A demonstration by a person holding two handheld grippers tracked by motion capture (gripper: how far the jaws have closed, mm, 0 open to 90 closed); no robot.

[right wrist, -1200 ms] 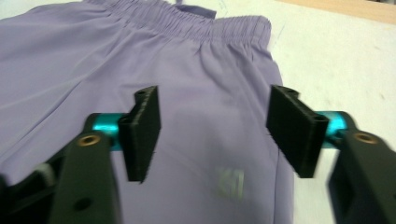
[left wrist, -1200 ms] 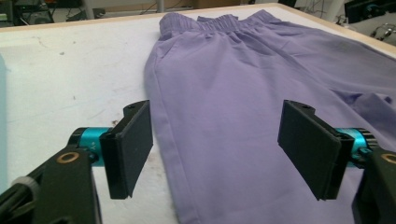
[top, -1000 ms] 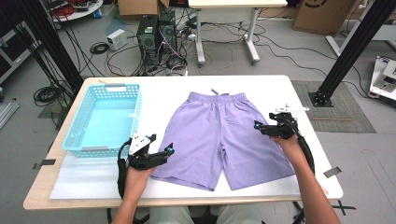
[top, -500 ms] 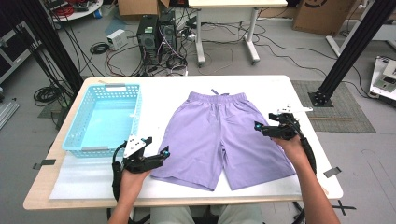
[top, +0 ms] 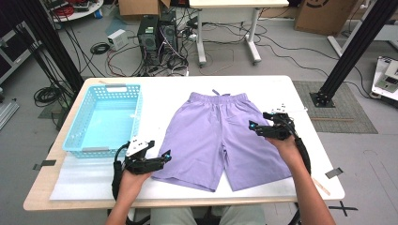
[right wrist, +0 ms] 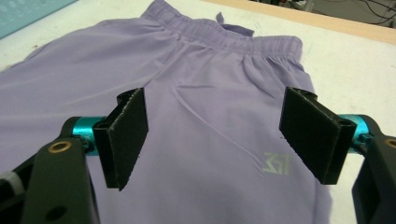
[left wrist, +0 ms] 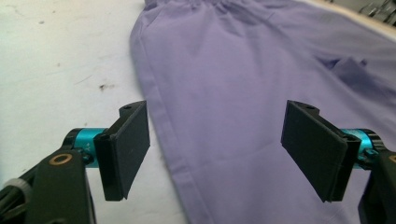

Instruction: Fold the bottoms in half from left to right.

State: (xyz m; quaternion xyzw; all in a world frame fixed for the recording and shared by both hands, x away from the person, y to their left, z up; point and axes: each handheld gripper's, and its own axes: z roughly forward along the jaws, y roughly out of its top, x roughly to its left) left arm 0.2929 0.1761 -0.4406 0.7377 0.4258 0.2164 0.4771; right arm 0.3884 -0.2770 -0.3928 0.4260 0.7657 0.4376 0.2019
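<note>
Purple shorts [top: 220, 136] lie flat on the white table [top: 300, 93], waistband toward the far side. My left gripper [top: 159, 159] is open at the outer hem of the shorts' left leg, near the front. In the left gripper view the jaws stand wide apart over the shorts' side seam [left wrist: 159, 126]. My right gripper [top: 257, 127] is open over the right leg's outer edge. The right gripper view shows the shorts [right wrist: 205, 116] between the spread jaws, with a small pale logo [right wrist: 276, 164] and the elastic waistband [right wrist: 224, 35] beyond.
A light blue plastic basket [top: 105, 119] stands on the table's left side, close to my left hand. A clear plastic sheet [top: 80, 180] covers the front left of the table. Computers, cables and another table stand on the floor behind.
My left gripper has drawn slightly back toward the front edge at the left leg's hem. My right gripper has shifted a little left over the right leg.
</note>
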